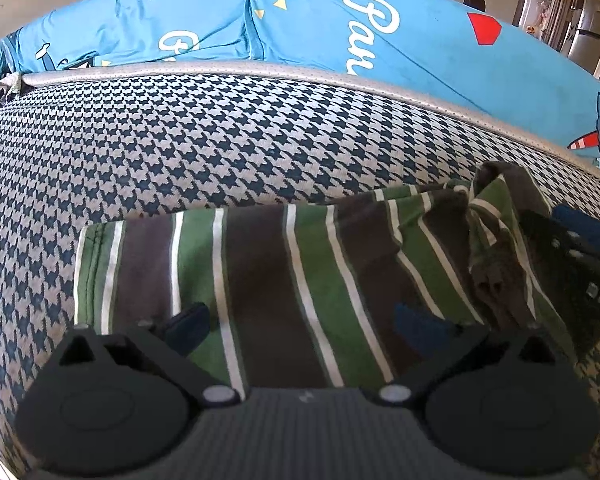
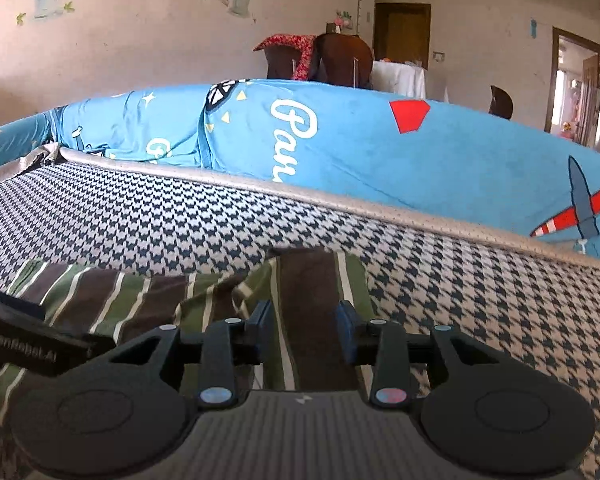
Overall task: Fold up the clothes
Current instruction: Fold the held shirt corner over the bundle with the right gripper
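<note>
a green, brown and white striped garment (image 1: 284, 280) lies partly folded on a houndstooth-patterned mattress (image 1: 180, 140), with a blue printed cover (image 1: 320, 40) bunched along the far edge; the left tool (image 1: 304, 326) sits low over the cloth with its fingers (image 1: 190, 322) spread wide, and whether they press on the fabric cannot be told. the right tool (image 2: 305, 330) straddles a raised fold at the garment's right end, its jaws part-way apart; whether the pads pinch that fold cannot be told.
</note>
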`<state>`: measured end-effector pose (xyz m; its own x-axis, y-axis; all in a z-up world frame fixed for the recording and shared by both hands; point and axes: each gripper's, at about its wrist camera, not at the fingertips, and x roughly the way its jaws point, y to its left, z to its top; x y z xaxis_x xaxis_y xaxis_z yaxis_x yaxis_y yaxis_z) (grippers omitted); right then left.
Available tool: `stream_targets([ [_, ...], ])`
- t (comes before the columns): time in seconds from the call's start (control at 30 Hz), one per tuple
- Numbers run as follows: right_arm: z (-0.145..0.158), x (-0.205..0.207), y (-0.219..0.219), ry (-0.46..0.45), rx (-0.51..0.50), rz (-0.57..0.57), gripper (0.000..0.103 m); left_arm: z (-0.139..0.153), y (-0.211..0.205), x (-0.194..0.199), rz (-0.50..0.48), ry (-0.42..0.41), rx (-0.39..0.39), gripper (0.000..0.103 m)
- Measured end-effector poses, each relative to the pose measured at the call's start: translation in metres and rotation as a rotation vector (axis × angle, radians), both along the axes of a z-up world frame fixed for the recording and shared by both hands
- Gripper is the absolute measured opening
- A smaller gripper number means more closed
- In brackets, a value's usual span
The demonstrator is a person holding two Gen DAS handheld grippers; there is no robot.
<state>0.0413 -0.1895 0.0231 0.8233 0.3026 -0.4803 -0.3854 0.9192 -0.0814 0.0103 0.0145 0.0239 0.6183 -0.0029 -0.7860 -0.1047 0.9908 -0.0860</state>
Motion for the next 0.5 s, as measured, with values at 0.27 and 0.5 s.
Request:
stream_targets([
  [0.27,-0.016,0.027,0.007,0.027,-0.062,-0.004,0.035,-0.001,-0.001,-0.002,0.002,0.007,-0.010,0.103],
  [0.5,-0.026,0.039,0.007,0.039,-0.090,-0.021,0.038,-0.004,0.000,-0.001,0.003,0.022,-0.018,0.103],
])
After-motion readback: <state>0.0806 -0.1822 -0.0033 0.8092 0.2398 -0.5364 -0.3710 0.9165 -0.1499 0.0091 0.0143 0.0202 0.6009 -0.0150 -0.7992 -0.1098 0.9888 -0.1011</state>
